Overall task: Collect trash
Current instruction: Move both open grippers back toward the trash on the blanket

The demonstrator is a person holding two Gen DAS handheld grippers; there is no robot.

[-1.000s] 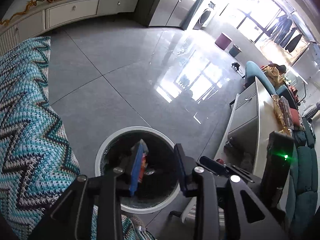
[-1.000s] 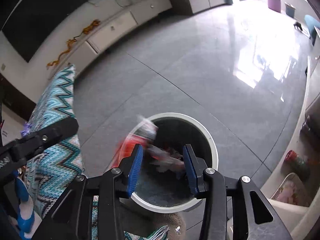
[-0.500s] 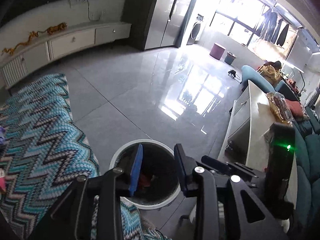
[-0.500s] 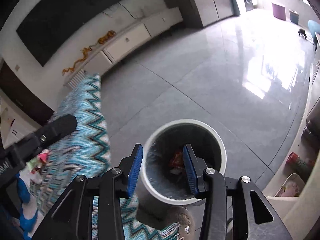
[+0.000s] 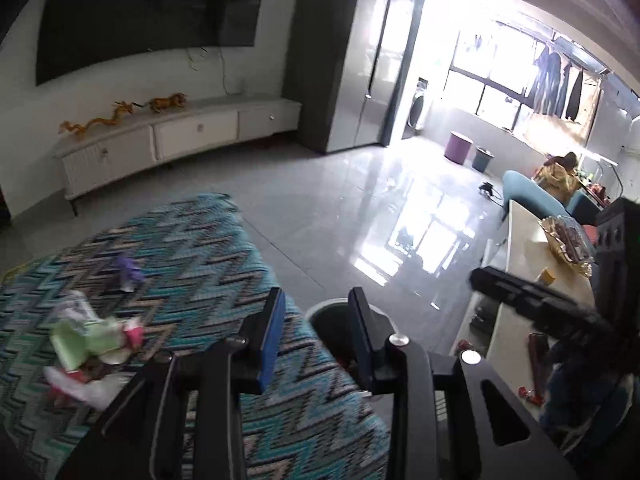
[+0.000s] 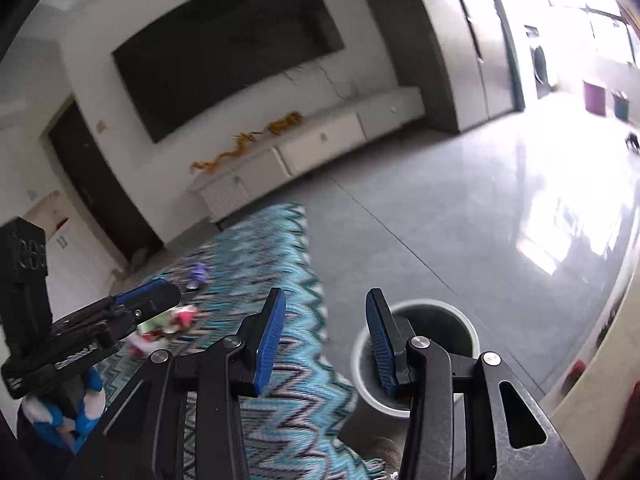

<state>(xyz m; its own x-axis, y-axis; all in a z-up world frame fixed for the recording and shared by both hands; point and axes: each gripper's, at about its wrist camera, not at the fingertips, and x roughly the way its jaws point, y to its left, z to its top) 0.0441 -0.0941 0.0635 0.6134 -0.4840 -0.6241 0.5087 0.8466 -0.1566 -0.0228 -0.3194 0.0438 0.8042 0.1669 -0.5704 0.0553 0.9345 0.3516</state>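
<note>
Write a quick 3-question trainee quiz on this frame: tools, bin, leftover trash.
1. True or false: both the left tool and the right tool have nothing between their blue pads.
2. Which surface holds the remaining trash pile? A) the zigzag blanket B) the tiled floor C) the white TV cabinet
3. Fill in: seen from the right wrist, the round bin stands on the floor, to the ____ of the blanket's edge.

Key: 1 true; 2 A; 3 right
</note>
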